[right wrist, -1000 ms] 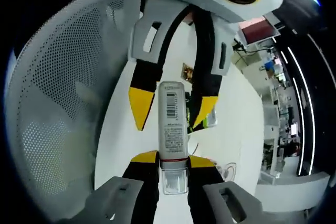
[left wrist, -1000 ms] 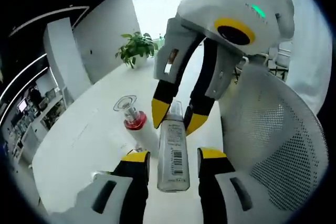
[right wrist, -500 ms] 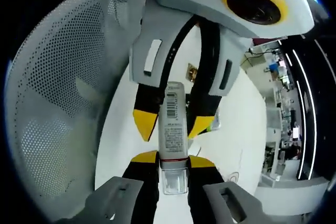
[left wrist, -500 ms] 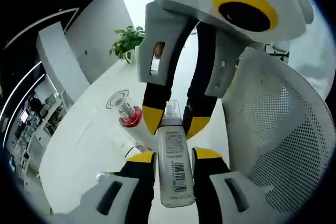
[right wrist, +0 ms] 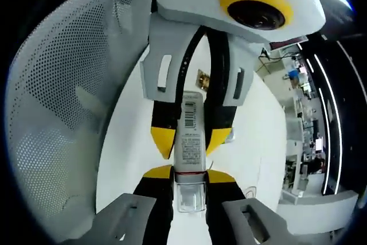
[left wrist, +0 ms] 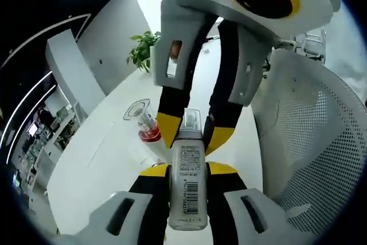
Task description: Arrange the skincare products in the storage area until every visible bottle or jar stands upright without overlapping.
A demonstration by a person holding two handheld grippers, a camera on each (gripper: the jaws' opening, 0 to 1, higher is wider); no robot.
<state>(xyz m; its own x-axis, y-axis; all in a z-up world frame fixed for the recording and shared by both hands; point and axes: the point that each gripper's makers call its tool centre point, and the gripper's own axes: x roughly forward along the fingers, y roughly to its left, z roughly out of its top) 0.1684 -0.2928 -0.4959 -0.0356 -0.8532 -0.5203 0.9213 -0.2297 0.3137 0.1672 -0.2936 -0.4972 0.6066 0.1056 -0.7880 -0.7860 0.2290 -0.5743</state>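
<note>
each gripper is white-bodied, with black arms and yellow tips.

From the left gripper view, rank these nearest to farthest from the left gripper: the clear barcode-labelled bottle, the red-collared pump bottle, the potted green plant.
1. Clear barcode-labelled bottle: between the left gripper's jaws, its capped end in the right gripper opposite.
2. Red-collared pump bottle: on the white table, just left beyond the jaws.
3. Potted green plant: far end of the table, upper left.
</note>
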